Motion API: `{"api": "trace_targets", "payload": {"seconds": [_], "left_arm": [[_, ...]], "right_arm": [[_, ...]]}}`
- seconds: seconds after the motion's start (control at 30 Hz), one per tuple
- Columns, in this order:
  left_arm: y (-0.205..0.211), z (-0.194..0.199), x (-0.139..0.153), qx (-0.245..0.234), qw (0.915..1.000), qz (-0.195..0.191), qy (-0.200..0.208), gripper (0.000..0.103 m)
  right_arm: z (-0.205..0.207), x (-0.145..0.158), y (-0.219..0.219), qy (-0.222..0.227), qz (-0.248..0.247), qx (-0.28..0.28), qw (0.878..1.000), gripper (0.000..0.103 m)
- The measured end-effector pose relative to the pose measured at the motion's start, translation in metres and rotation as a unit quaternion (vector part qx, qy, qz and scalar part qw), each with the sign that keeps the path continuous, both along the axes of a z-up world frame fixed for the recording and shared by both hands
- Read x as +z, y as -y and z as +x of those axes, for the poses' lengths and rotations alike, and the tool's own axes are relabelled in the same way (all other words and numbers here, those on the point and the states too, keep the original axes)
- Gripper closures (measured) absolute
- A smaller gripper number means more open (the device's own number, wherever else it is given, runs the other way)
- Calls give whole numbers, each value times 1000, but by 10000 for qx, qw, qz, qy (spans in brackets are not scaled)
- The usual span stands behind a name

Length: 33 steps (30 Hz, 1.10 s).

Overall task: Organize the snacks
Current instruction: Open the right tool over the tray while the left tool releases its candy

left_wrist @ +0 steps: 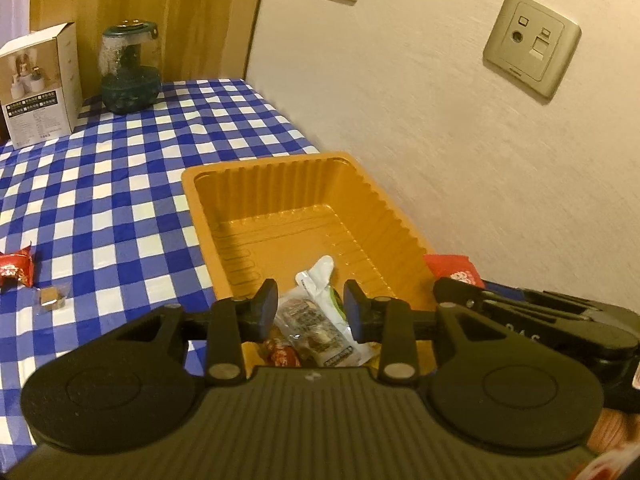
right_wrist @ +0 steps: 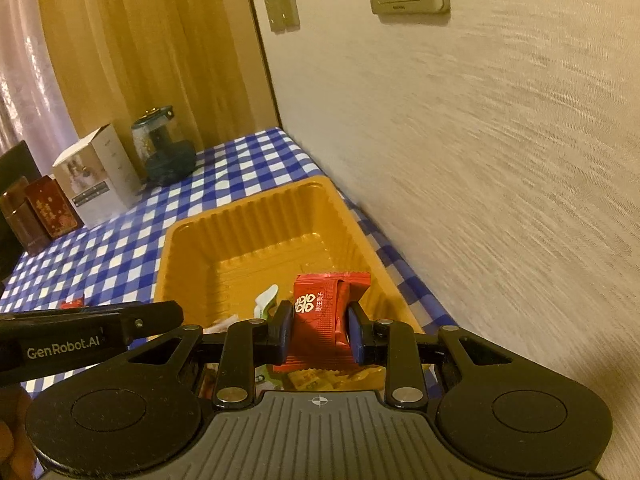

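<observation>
Orange ribbed plastic tray (left_wrist: pixel 280 200) at worktop (left_wrist: pixel 120 184) edge along wall (left_wrist: pixel 440 128), far half bare. Left gripper (left_wrist: pixel 310 312) over tray's near end, jaws apart, gripping nothing; white-and-green snack packet (left_wrist: pixel 320 308) lies in tray below gap, small red candy (left_wrist: pixel 282 356) beside it. Right gripper (right_wrist: pixel 320 330) clamped on red snack sachet (right_wrist: pixel 320 320), held over tray. Outside tray, near left edge: red wrapped candy (left_wrist: pixel 16 270), clear-wrapped brown cube (left_wrist: pixel 52 298). Far corner: white carton (left_wrist: pixel 40 84), green glass jar (left_wrist: pixel 130 68), dark red tins (right_wrist: pixel 40 216). Curtain (left_wrist: pixel 140 12) behind.
</observation>
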<state>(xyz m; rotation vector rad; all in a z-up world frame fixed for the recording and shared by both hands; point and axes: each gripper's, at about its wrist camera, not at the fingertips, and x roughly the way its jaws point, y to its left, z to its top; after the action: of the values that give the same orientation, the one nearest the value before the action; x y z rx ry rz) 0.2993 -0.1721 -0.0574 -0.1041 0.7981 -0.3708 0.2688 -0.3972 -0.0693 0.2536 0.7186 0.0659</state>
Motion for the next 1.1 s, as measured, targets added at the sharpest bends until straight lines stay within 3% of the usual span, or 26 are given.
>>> {"api": "trace_targets", "payload": {"seconds": [0.57,0.63,0.67,0.7,1.1], "left_arm": [[-50,-8,2,520,9986,-44,-62,69],[-53,-9,1,547,9985,-50,-84,69],[-54,-10,0,548,9984,-55,-95,69],[-56,-11,-1,557,9984,-58,-103,69],[-85,-44,6,785,9969,43,-73,66]], "right_arm": [[14,3,-10,31,410,217,9989,73],[19,3,-10,-15,495,233,9985,58],[19,3,-9,17,542,201,9983,36],[18,5,-9,81,570,167,9982,32],[-13,15,-18,18,593,126,9982,32]]}}
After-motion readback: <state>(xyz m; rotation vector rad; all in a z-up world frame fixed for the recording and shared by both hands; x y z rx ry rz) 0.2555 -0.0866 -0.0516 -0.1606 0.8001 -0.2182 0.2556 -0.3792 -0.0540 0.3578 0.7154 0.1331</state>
